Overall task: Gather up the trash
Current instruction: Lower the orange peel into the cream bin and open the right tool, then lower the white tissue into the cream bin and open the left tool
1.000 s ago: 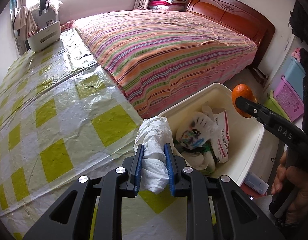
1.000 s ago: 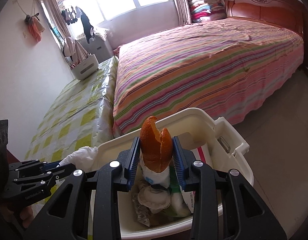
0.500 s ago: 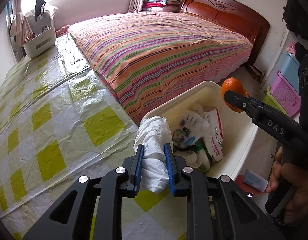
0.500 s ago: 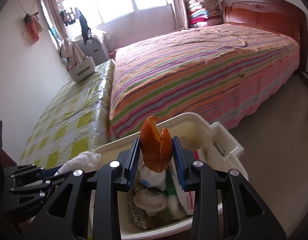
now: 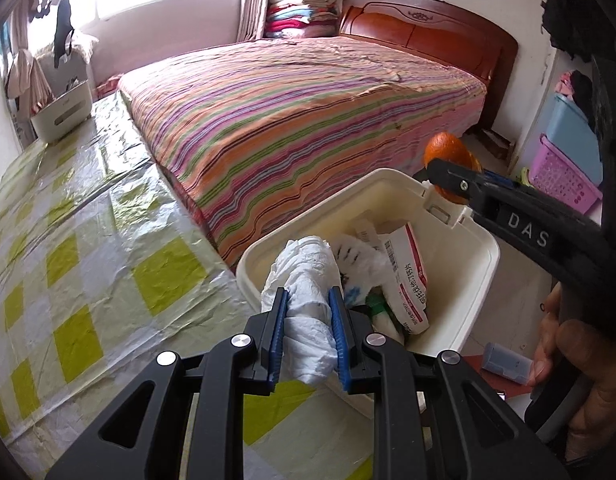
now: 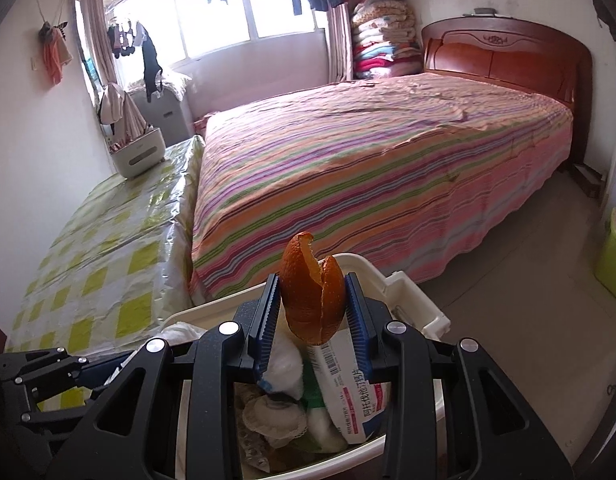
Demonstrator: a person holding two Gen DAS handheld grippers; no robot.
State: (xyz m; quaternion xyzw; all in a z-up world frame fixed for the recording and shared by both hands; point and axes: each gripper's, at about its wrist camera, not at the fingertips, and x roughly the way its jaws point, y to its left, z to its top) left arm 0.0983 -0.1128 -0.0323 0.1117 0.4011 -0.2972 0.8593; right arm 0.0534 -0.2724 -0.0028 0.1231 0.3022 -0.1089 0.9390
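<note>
While clamped, orange peel (image 6: 311, 294) between right gripper (image 6: 313, 312) pads.

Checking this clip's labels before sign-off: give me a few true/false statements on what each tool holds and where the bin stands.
1. The left tool grips a crumpled white tissue wad. True.
2. The right tool holds a blue plastic bottle. False: a curled orange peel.
3. The cream plastic trash bin is empty. False: packets and wrappers lie inside.
4. The bin stands beside the striped bed. True.
5. The peel lies in the bin. False: it is between the tool's pads above it.
</note>
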